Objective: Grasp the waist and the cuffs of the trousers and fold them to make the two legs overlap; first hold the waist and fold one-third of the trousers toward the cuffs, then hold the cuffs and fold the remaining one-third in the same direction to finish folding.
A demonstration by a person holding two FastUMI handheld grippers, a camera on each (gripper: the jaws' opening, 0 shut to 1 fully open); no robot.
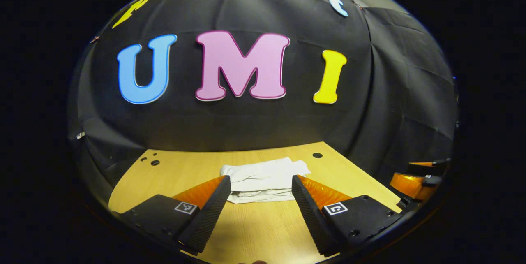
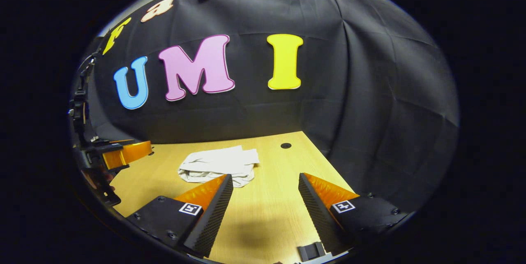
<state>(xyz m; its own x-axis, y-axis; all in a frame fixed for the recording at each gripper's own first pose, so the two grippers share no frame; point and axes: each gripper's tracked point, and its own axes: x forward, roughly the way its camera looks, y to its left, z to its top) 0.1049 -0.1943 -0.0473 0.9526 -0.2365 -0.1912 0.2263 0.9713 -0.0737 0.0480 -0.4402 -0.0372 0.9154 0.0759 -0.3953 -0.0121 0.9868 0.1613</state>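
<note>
L tool (image 1: 261, 190) open, R tool (image 2: 265, 188) open, folded trousers (image 1: 263, 177) on table (image 1: 254, 231)

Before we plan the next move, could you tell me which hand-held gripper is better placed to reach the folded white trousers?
Left. The left hand-held gripper is open and frames the trousers straight ahead between its fingers. The right hand-held gripper, also open, has them off to its left.

left tongs (image 1: 261, 181) open, folded white trousers (image 1: 263, 179) on table (image 1: 164, 177)

Trousers (image 1: 263, 179) soft creased cloth; table (image 1: 172, 173) smooth pale wood, probably laminate
</note>
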